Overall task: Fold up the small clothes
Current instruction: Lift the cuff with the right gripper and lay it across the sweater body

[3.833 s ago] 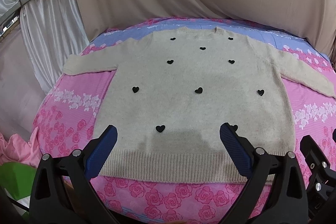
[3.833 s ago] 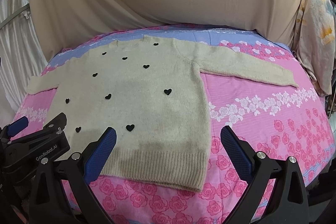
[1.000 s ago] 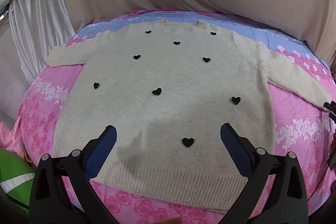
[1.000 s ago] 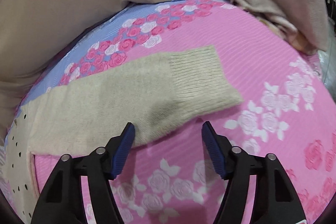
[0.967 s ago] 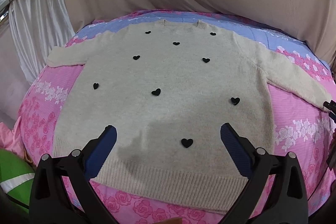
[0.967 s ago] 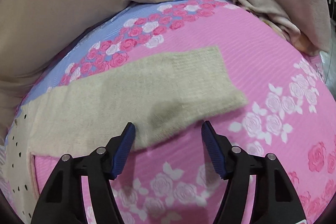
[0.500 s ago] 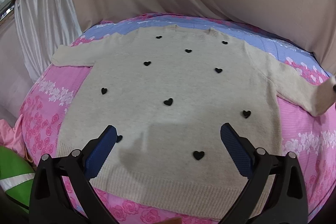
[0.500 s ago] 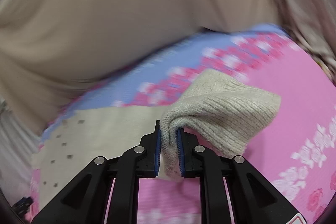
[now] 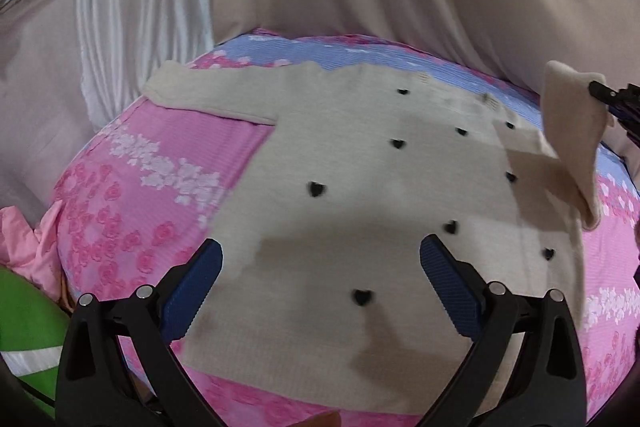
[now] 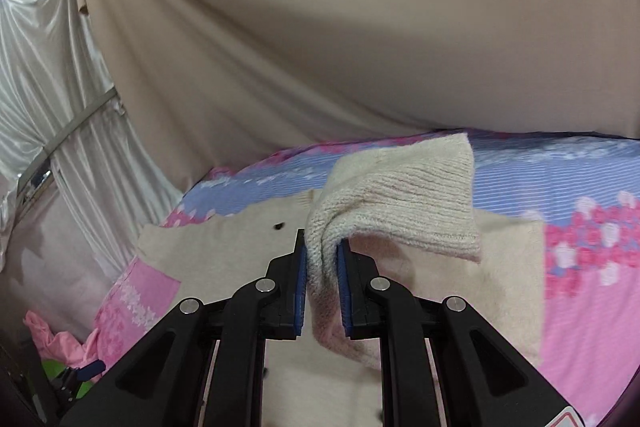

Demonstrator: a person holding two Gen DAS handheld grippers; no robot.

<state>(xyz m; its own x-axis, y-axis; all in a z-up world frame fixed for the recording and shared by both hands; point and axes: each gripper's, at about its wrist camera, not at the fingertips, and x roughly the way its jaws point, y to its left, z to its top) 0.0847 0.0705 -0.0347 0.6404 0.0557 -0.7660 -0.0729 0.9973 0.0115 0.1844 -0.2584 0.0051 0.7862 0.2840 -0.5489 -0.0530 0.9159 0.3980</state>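
Sleeve lifted over the sweater on the bed

The sweater (image 9: 360, 195) is spread flat on the pink bedsheet (image 9: 140, 195); its sleeve (image 10: 400, 203) is pinched in the right gripper (image 10: 322, 259) and raised, while the left gripper (image 9: 318, 283) is held wide apart above the hem.

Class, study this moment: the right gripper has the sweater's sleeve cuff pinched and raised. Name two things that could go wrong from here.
1. The right gripper pinches only a narrow bunch of the sleeve cuff; the loose knit may slip out mid-fold.
2. The left gripper hovers open over the sweater, pinning nothing, so pulling the sleeve across could drag or wrinkle the body on the pink bedsheet.
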